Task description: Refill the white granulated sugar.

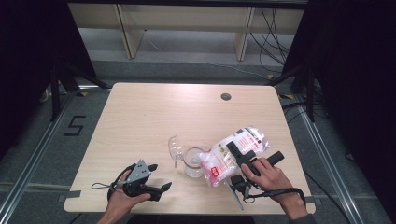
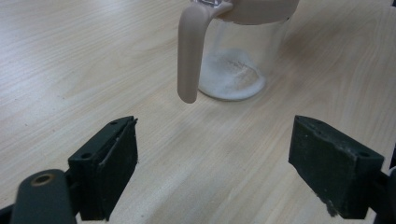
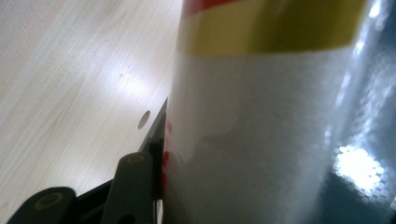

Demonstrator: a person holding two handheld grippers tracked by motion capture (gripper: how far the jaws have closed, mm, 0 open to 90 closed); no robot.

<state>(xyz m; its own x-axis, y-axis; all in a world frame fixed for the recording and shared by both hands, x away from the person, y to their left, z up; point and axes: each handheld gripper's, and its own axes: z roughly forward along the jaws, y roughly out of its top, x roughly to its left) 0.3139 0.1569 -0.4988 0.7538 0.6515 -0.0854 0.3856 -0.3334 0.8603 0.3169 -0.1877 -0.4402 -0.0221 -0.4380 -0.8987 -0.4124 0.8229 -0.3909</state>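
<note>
A clear glass jar (image 1: 193,162) stands near the table's front middle, its lid (image 1: 175,148) flipped open to the left. In the left gripper view the jar (image 2: 233,60) holds a little white powder, and a beige lid tab (image 2: 189,56) hangs down in front of it. A plastic bag (image 1: 233,154) of white granules with a red label lies tilted, its low end at the jar's mouth. My right gripper (image 1: 239,154) is shut on this bag (image 3: 261,140), and one finger (image 3: 156,135) presses its side. My left gripper (image 1: 159,176) (image 2: 212,163) stands open and empty, left of the jar.
A round cable hole (image 1: 226,96) sits at the table's (image 1: 140,112) far right. Black stands flank the table on both sides. Wooden shelving and loose cables lie on the floor beyond the far edge.
</note>
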